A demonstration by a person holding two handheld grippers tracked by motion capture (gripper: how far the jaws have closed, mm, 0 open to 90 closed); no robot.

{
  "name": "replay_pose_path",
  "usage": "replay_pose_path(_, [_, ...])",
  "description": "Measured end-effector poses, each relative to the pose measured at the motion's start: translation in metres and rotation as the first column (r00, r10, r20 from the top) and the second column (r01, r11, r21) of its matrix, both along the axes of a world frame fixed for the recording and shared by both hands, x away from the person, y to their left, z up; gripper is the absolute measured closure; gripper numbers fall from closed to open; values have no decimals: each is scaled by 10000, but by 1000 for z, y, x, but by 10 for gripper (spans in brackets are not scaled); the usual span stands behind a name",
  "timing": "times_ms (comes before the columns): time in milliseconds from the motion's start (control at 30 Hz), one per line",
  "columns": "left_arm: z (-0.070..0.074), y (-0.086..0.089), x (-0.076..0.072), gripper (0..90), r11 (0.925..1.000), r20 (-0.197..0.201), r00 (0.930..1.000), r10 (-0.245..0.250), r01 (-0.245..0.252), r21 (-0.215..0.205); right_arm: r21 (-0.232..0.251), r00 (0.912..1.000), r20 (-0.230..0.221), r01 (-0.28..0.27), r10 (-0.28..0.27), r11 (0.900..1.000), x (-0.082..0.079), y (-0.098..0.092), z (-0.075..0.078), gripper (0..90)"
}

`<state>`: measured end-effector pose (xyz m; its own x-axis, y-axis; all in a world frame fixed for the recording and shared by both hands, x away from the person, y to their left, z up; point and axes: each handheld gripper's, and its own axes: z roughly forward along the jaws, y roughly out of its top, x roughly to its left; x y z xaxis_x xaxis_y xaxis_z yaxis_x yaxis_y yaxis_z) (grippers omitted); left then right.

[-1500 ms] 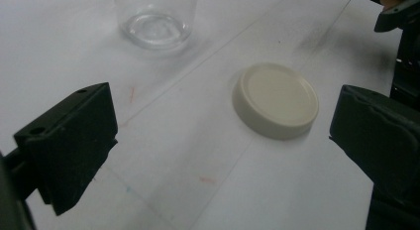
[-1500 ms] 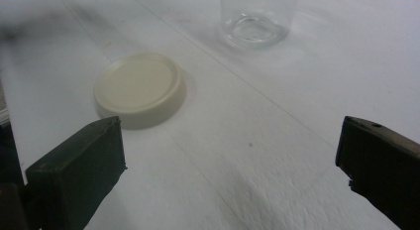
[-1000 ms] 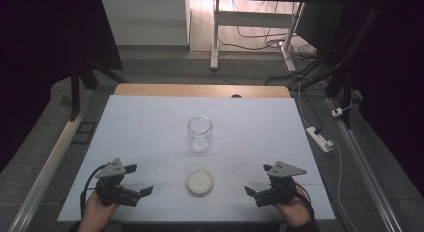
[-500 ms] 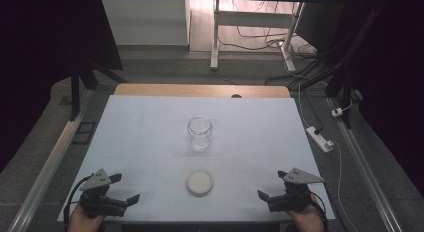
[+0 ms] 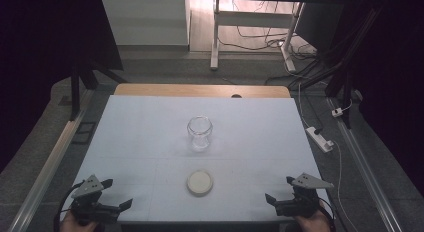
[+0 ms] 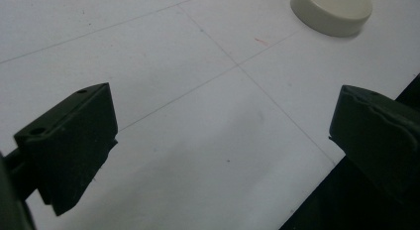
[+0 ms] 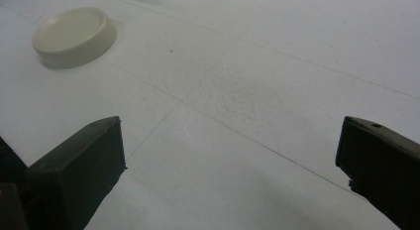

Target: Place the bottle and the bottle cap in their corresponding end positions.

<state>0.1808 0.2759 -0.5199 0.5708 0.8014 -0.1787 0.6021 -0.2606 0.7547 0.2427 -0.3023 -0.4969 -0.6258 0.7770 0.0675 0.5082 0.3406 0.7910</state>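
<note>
Work looks barely begun, as I judge it; jar (image 5: 200,132) stands open and upright mid-bench, lid (image 5: 200,182) lies apart from it, nearer the person, flat on the bench (image 5: 140,142); capping is still to do, it seems. Left tongs (image 5: 119,207) and right tongs (image 5: 272,201) sit at the near corners, well apart from both things, each released with jaws spread wide and grasping nothing. Lid (image 6: 332,11) is a low cream disc with rounded edge, matte, top side up as far as I can tell; it also shows at upper left in the right gripper view (image 7: 74,35). Jar is clear glass, round-bellied, narrower at the foot, seemingly empty.
</note>
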Motion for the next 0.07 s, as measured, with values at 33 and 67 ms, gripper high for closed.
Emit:
replay_pose_path(33, [0,0,0,0,10000,-9,10000,-19,19,-61,18,10000,-5,24,-24,10000,0,0,0,0])
replay_pose_path(67, [0,0,0,0,10000,-24,10000,-30,30,-77,33,10000,3,58,-58,10000,0,-1,0,0])
